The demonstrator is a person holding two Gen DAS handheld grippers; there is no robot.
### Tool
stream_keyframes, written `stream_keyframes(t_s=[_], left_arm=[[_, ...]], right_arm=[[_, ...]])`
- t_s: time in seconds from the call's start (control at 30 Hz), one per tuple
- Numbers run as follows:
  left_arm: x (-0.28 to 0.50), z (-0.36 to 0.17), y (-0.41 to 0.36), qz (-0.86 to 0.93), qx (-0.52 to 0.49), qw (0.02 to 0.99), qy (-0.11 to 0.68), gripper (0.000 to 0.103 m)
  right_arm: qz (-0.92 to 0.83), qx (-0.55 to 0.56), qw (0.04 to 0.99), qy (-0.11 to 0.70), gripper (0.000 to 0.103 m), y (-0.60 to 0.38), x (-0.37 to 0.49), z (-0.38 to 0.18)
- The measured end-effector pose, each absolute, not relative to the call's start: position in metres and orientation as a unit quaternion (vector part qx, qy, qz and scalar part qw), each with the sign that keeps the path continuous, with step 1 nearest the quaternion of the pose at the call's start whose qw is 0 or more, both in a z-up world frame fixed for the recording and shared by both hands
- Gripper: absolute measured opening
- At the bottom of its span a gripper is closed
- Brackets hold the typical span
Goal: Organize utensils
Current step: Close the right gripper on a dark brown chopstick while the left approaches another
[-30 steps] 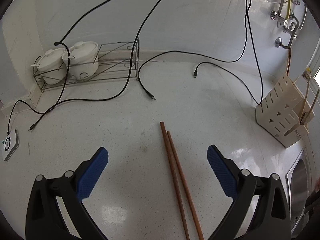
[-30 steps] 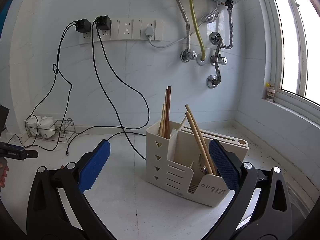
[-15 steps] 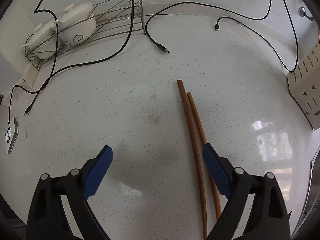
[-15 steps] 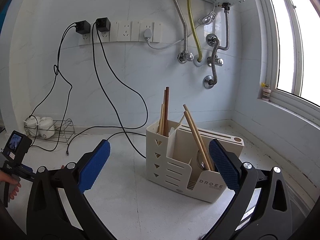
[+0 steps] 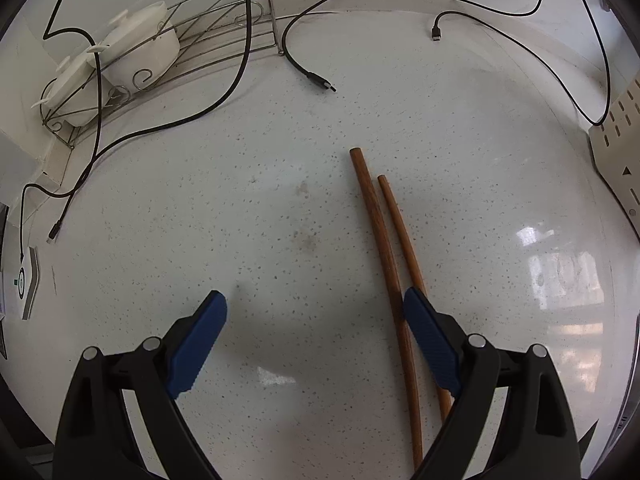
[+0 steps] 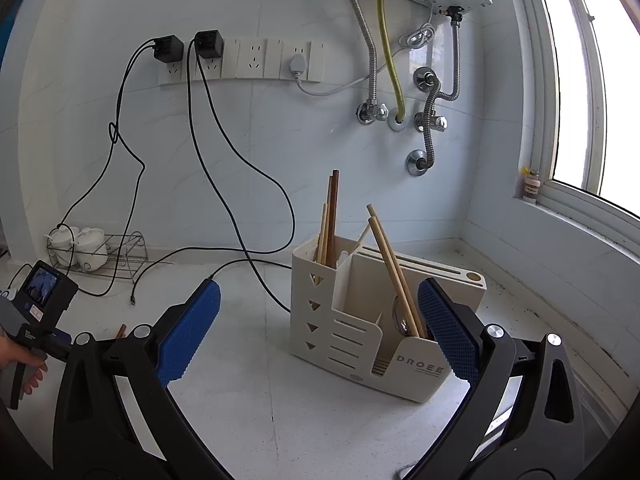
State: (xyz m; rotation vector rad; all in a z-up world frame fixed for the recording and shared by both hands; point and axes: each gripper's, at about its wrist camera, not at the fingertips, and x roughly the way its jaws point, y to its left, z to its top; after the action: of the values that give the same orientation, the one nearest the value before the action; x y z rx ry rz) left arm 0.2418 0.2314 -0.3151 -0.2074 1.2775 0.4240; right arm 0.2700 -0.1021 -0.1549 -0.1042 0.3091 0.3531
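White speckled stone forms the tabletop (image 5: 248, 208), which runs back to a pale tiled wall and, on the right, to a bright window (image 6: 600, 80). Along the wall sit a row of sockets (image 6: 248, 60) with two black chargers plugged in, and a boiler with several pipes (image 6: 384, 60) beneath it.

Two brown chopsticks (image 5: 384, 248) lie side by side on the tabletop, toward its near edge, their tips close together and almost touching. The left hand-held gripper (image 5: 316, 320) points steeply down over them with its jaws wide apart; its right blue pad sits over the chopsticks, but nothing is gripped.

One cream utensil holder (image 6: 384, 320) stands near the tabletop's far right corner. About three chopsticks stand in its left compartment, two paler ones lean in its front compartment, and a spoon shows there too. The right hand-held gripper (image 6: 320, 320) is aimed at the holder, jaws wide apart and empty.

Two white lidded pots (image 5: 120, 60) sit in one wire rack (image 5: 224, 16) at the far left edge. Several black cables (image 5: 224, 92) trail across the tabletop. A hand (image 6: 24, 364) shows at the left.
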Motion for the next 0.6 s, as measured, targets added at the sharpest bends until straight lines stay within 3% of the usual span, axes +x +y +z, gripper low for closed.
stream_keyframes(t_s=[0.23,0.47,0.53,0.6], left_arm=[[0.236,-0.317,0.240,0.192,-0.110,0.775,0.592,0.089],[0.228,-0.319,0.249,0.182,-0.129,0.773,0.594,0.089],[0.228,-0.320,0.251,0.180,-0.131,0.773,0.594,0.089],[0.227,-0.322,0.258,0.178,-0.140,0.771,0.595,0.089]], right_arm=[[0.230,-0.072,0.954,0.179,0.094,-0.077,0.273,-0.160],[0.364,-0.123,0.856,0.347,0.094,-0.008,0.285,-0.193],[0.393,-0.141,0.817,0.398,0.088,0.015,0.284,-0.210],[0.409,-0.168,0.786,0.431,0.075,0.036,0.279,-0.228]])
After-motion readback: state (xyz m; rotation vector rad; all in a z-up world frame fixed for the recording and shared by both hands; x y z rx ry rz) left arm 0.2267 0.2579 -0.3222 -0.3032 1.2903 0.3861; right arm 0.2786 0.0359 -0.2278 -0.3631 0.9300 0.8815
